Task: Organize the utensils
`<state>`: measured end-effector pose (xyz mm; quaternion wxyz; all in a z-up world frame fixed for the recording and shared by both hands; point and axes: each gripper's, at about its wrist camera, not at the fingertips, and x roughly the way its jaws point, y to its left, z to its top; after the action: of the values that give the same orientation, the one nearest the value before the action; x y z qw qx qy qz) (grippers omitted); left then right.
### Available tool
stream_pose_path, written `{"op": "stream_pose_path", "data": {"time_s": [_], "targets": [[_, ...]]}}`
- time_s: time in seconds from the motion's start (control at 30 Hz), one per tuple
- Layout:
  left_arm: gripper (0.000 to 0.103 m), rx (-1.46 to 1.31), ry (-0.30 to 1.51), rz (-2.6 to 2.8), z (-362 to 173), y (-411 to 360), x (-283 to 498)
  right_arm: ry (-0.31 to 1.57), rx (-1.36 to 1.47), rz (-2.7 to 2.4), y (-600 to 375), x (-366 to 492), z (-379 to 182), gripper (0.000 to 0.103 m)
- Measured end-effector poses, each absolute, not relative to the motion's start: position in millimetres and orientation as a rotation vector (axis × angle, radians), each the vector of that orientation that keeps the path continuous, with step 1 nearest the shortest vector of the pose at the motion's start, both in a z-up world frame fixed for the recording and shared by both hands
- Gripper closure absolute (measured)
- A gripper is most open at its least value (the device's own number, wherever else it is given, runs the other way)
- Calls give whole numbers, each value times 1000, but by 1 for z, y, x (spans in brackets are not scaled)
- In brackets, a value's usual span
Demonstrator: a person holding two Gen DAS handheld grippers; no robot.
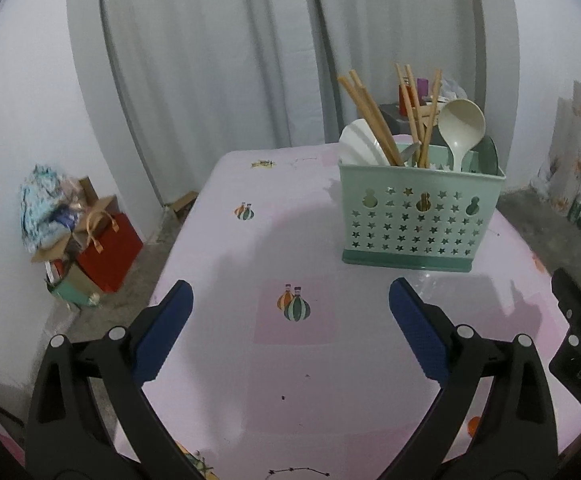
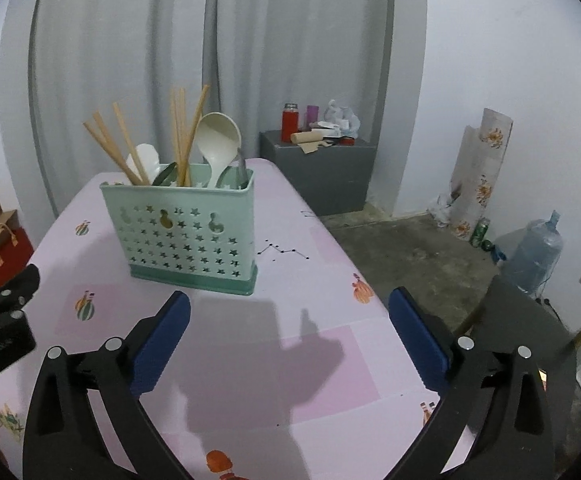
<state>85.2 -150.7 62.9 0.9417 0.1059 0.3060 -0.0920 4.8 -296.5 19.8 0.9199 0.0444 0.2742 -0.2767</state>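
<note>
Both hand-held grippers hover empty over the table.
Left hand-held gripper (image 1: 290,312) and right hand-held gripper (image 2: 289,316) tilt downward, jaws wide apart; utensil caddy (image 1: 418,208) stands at one o'clock on the pink table (image 1: 250,380), grey curtain (image 1: 210,60) behind.

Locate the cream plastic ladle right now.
The cream plastic ladle stands bowl-up in the mint-green star-cutout caddy, toward its right end, beside the wooden chopsticks, in both wrist views.

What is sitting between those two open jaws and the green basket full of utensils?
Nothing visible. Only bare pink tablecloth lies between the right gripper and the green basket, and likewise before the left gripper. Both stand open and empty.
</note>
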Motion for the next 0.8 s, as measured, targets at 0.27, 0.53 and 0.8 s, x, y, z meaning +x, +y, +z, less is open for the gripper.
{"op": "stream_pose_path", "data": {"time_s": [0.27, 0.53, 0.8], "targets": [[8, 221, 661, -167, 55, -158, 90, 573, 94, -626, -308, 1, 20, 6], [8, 204, 701, -107, 47, -155, 95, 590, 99, -650, -316, 1, 16, 6], [8, 184, 726, -87, 45, -148, 100, 597, 96, -641, -314, 3, 14, 6]]}}
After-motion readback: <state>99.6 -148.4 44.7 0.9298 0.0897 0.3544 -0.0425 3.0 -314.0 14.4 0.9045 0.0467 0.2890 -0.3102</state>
